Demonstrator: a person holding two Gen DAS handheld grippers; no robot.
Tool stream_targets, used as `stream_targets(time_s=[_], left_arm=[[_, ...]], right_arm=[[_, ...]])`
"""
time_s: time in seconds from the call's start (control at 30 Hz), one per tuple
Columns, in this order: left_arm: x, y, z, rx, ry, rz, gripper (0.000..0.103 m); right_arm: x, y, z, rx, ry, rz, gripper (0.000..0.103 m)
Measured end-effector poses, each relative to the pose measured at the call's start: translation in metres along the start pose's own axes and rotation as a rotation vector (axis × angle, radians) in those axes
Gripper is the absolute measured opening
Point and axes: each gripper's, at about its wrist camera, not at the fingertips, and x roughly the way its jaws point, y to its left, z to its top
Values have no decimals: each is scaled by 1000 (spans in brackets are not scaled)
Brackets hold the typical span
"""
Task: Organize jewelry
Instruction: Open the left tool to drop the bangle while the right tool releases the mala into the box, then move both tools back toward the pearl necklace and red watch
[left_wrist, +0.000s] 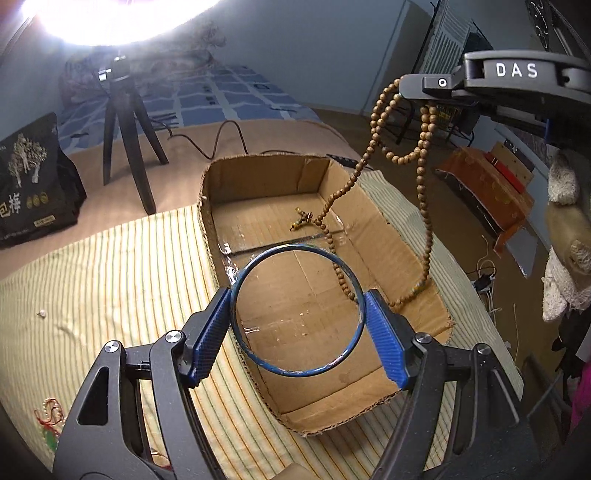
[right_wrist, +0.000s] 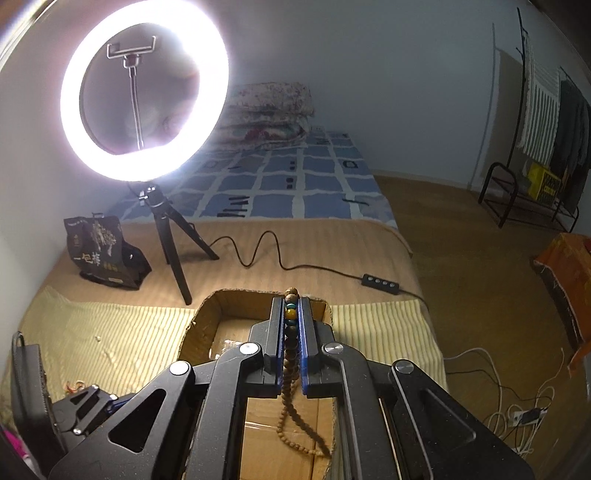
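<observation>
My left gripper (left_wrist: 298, 314) is shut on a blue bangle (left_wrist: 295, 363), held flat over the near half of an open cardboard box (left_wrist: 369, 206). My right gripper (right_wrist: 291, 306) is shut on a long wooden bead necklace (right_wrist: 290, 369). In the left wrist view the right gripper (left_wrist: 424, 86) is high at the upper right and the bead necklace (left_wrist: 423, 192) hangs from it in long loops down into the box, its lower end touching the box floor. A small red and white beaded piece (left_wrist: 50, 413) lies on the striped cloth (left_wrist: 110, 288) at the lower left.
A ring light (right_wrist: 144, 88) on a black tripod (left_wrist: 129, 147) stands behind the box, its cable and switch (right_wrist: 380, 282) trailing right. A black printed bag (left_wrist: 33, 181) sits at the left. A tiny white bead (left_wrist: 41, 314) lies on the cloth. The bed edge drops off at the right.
</observation>
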Motion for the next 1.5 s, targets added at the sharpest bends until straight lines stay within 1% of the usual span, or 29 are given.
stream_targets(time_s=[0.2, 0.37, 0.4, 0.5, 0.53, 0.8, 1.1, 1.33, 1.5], left_arm=[[5, -1, -1, 1, 17, -1, 74], [10, 0, 0, -12, 50, -3, 74], [10, 0, 0, -12, 52, -2, 74], [11, 0, 1, -8, 61, 2, 74], [10, 0, 1, -9, 60, 1, 74], [0, 2, -2, -6, 51, 9, 75], [-34, 13, -2, -2, 9, 25, 74], [-74, 35, -6, 10, -30, 70, 75], [-103, 60, -16, 19, -54, 120, 74]], right_arm=[[7, -2, -3, 13, 23, 9, 5], [14, -2, -5, 17, 52, 13, 6], [15, -2, -6, 17, 56, 12, 12], [12, 0, -6, 12, 42, -8, 59], [10, 0, -6, 11, 31, -16, 63], [2, 0, -6, 21, 27, -15, 63], [-20, 2, -9, 52, 8, -10, 63], [-38, 9, -18, 79, -4, 6, 63], [-49, 24, -27, 52, -4, 16, 63]])
